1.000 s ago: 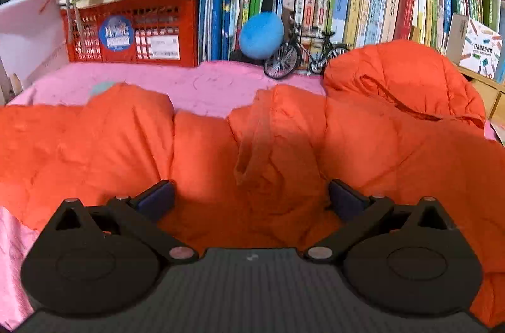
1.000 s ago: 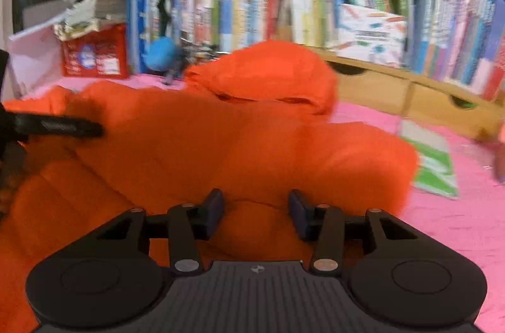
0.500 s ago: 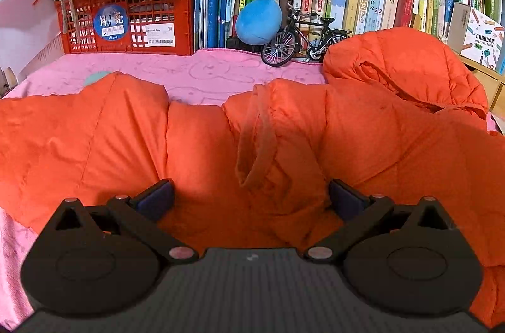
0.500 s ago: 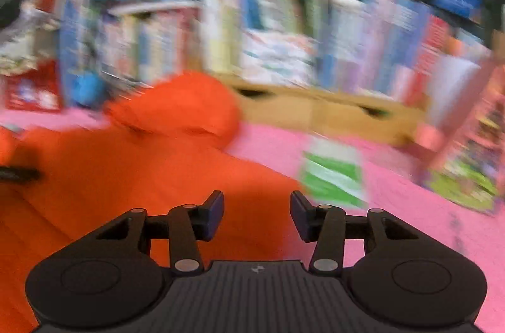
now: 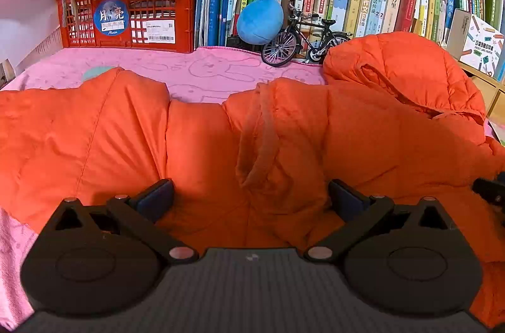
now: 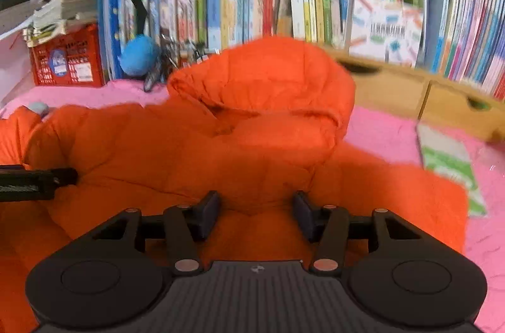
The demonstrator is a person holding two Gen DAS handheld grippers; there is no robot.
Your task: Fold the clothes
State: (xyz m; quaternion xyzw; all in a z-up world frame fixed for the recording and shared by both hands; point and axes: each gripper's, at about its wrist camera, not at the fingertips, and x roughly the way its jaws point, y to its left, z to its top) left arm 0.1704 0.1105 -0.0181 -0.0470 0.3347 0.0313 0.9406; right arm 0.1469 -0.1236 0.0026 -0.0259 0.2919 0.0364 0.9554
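While the orange jacket (image 5: 284,137) fills the middle of both frames on the pink sheet (image 5: 202,71), your left gripper (image 5: 251,197) and right gripper (image 6: 256,208) stand wide open, holding nothing.

Bright even indoor light, fisheye bending at edges; left view sharp, right view motion-blurred.

An orange puffer jacket (image 5: 284,137) lies on a pink sheet (image 5: 202,71) printed with outlined rabbits.
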